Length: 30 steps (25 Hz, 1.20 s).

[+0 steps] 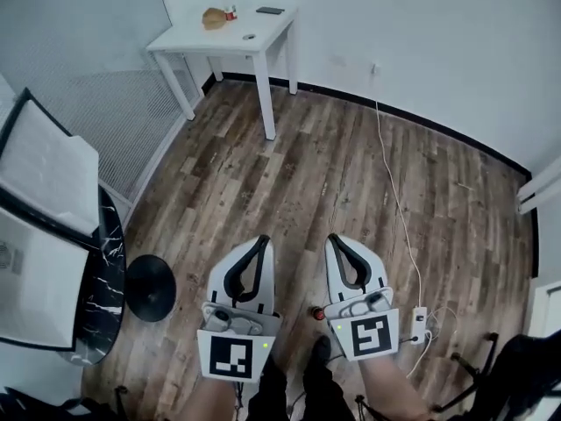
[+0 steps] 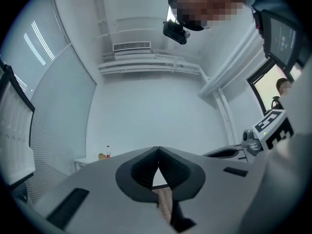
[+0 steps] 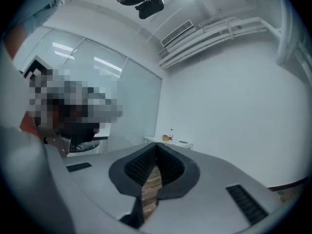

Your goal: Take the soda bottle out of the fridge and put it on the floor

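Wood-plank floor (image 1: 351, 174), white walls (image 1: 421, 42). Table (image 1: 267, 35): one, white, in far corner. On tabletop: one bottle (image 1: 228, 4), one brown lump (image 1: 214, 18), one phone (image 1: 270, 10). Bottle: small, clear, red cap and label, upright near back edge, just beside lump. Left gripper (image 1: 262, 239), right gripper (image 1: 334, 237): two, side by side, held level over floor, jaws pressed together, nothing between.

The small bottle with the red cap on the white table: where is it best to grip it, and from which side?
Grip the bottle at mid-body, level, coming from the front of the table. It stands upright near the wall, and a brown item lies close beside it.
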### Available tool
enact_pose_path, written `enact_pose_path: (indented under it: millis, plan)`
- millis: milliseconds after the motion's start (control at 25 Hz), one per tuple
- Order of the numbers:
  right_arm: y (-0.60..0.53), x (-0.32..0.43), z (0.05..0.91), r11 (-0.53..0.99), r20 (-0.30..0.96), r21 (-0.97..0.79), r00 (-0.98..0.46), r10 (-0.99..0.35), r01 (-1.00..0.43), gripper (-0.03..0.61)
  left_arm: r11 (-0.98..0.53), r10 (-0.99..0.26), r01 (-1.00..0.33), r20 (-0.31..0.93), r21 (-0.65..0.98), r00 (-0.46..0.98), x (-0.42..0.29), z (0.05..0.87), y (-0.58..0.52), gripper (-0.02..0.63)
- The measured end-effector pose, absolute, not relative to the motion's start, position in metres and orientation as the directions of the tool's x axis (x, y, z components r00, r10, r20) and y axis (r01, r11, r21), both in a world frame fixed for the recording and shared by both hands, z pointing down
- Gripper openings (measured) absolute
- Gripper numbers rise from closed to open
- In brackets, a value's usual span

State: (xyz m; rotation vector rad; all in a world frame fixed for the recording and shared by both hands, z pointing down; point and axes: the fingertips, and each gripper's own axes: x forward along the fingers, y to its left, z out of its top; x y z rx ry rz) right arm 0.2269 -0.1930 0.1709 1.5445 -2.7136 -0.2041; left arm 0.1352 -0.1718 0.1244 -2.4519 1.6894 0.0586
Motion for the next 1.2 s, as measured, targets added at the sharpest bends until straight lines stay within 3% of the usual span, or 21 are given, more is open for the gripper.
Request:
enact_pose_path:
  millis: [200,480,1200]
  plan:
    - [-0.161,0.234,0.093,0.491,-0.100,0.124,-0.503,-0.858,-0.862,0.013,-0.355,-0.912,-0.923,-0.163,-0.147,0.377,0.146,0.060,-0.139,0.012]
    - [-0.129,0.230,0.020,0.498,-0.148,0.165,-0.521,-0.841,-0.851,0.012,-0.275,-0.944,-0.958,-0.166,-0.085,0.286,0.132,0.001,-0.109,0.011]
    - [-0.112,0.198,-0.034,0.534,-0.192,0.197,-0.566,-0.802,-0.823,0.011,-0.189,-0.932,-0.968,-0.280,-0.165,0.230,0.103,-0.063,-0.078,0.011]
